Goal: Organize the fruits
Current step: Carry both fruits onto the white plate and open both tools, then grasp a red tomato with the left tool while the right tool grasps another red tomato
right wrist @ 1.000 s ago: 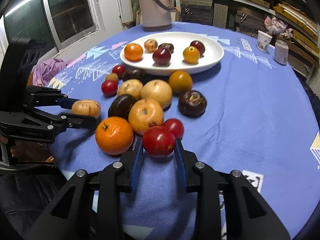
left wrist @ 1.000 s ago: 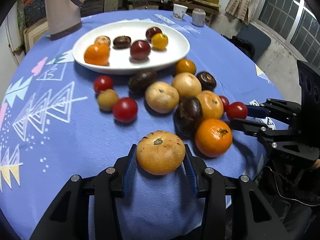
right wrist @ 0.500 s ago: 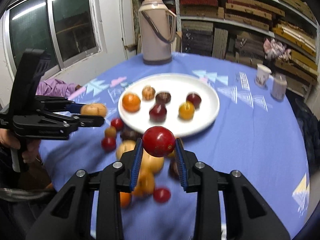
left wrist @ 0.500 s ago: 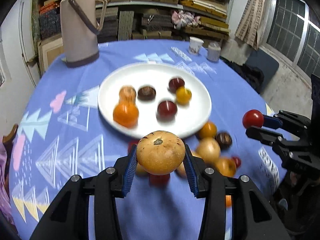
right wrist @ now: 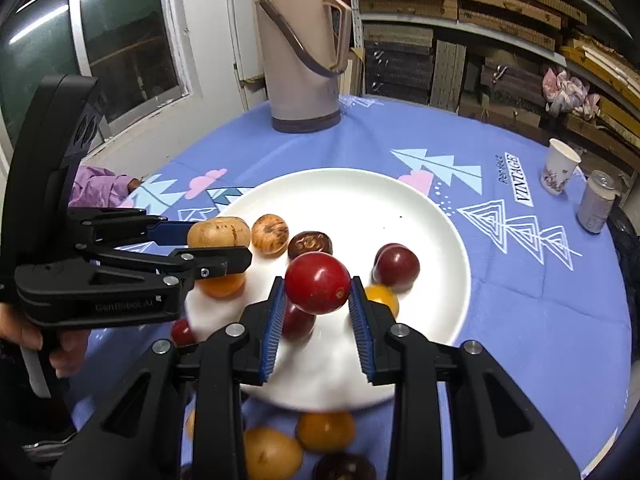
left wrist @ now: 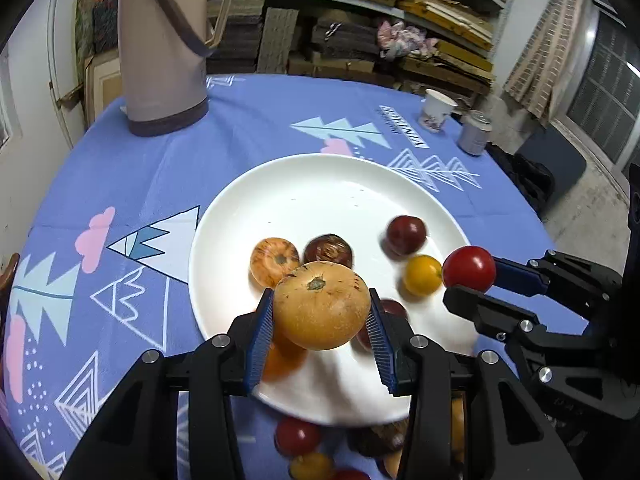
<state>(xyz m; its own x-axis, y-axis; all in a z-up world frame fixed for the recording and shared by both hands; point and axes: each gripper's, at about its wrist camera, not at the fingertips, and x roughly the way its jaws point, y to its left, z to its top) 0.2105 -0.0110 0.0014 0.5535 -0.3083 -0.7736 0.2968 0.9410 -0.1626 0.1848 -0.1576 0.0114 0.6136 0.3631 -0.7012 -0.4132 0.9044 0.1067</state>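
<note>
My left gripper [left wrist: 320, 320] is shut on a tan round fruit [left wrist: 321, 305], held above the near part of the white plate [left wrist: 320, 184]. My right gripper [right wrist: 316, 304] is shut on a red tomato [right wrist: 317, 283] over the same plate [right wrist: 400, 208]. In the left wrist view the right gripper [left wrist: 468, 280] comes in from the right with the tomato [left wrist: 469, 268]. In the right wrist view the left gripper [right wrist: 224, 246] comes in from the left with the tan fruit [right wrist: 218, 232]. Several small fruits lie on the plate, among them a dark red one [right wrist: 397, 266] and a yellow one [left wrist: 422, 275].
Loose fruits [right wrist: 272, 456] lie on the blue patterned tablecloth [left wrist: 120, 184] in front of the plate. A tall beige thermos [left wrist: 164, 40] stands at the back left. A paper cup [left wrist: 436, 109] and a can [left wrist: 475, 132] stand at the back right. Shelves fill the background.
Both grippers have lifted their fruits off the cloth and carried them forward, from the loose pile to above the plate. The plate now fills the middle of both views.
</note>
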